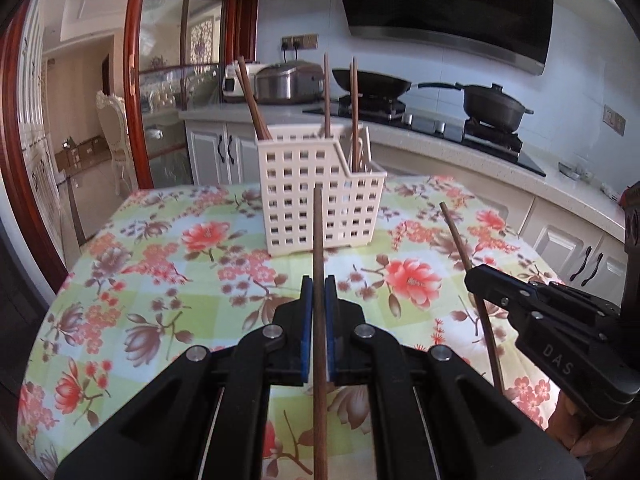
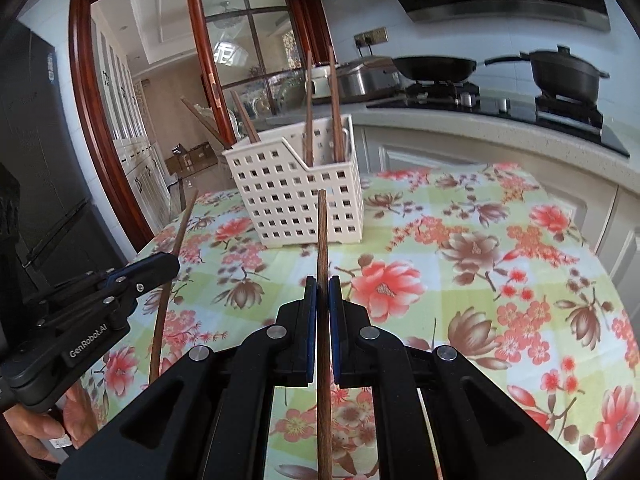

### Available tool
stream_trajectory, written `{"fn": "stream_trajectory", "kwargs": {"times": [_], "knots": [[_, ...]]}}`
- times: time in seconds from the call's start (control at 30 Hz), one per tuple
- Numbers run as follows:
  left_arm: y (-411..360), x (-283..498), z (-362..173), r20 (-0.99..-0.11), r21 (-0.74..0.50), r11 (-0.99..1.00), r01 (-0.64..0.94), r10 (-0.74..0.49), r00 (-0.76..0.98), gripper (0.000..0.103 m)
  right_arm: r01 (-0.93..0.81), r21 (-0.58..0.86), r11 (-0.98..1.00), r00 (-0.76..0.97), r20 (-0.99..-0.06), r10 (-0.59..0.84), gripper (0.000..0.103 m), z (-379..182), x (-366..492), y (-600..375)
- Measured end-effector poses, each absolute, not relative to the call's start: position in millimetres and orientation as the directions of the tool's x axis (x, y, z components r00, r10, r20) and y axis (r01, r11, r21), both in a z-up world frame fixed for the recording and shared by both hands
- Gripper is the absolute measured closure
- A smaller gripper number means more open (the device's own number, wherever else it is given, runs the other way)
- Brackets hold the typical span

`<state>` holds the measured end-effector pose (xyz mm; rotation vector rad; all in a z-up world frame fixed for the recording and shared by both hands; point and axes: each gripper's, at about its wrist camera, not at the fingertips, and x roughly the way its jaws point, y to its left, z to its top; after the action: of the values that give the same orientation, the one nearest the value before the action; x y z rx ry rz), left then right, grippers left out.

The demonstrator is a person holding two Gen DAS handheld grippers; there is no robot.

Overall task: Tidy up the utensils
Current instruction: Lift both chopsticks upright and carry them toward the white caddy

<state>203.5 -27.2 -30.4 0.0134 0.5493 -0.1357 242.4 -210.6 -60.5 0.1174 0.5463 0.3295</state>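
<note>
A cream perforated utensil basket (image 1: 316, 200) (image 2: 298, 196) stands on the floral tablecloth (image 1: 160, 264) (image 2: 460, 264), with several brown chopsticks upright in its compartments. My left gripper (image 1: 319, 284) is shut on a brown chopstick (image 1: 319, 240) that points up toward the basket. My right gripper (image 2: 323, 284) is shut on another brown chopstick (image 2: 322, 232), also raised before the basket. In the left wrist view the right gripper (image 1: 474, 276) shows at the right with its chopstick (image 1: 456, 236). The left gripper (image 2: 168, 266) and its chopstick (image 2: 182, 228) appear at the left of the right wrist view.
Behind the table runs a kitchen counter (image 1: 420, 132) with a hob, a wok (image 1: 370, 82), a lidded pot (image 1: 494, 106) and a rice cooker (image 1: 288, 80). A wooden-framed glass door (image 2: 100, 120) opens at the left. A person's fingers (image 2: 44, 428) hold the left gripper's handle.
</note>
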Motion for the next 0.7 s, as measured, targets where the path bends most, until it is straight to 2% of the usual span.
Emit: {"fn": "stream_trajectory", "kwargs": {"times": [0.27,0.7], "knots": [[-22,181,-10,-0.437,-0.004,0.993,0.118,-0.108,0.893,0.097,-0.274,0.122,0.954,0.848,-0.438,0.299,0.096,-40,228,-199],[-2,156,17,-0.357,-0.032,0.993,0.115,-0.119,0.927,0.097,-0.298,0.087,0.951,0.882,-0.356,0.309,0.096,-6,201,-186]]}}
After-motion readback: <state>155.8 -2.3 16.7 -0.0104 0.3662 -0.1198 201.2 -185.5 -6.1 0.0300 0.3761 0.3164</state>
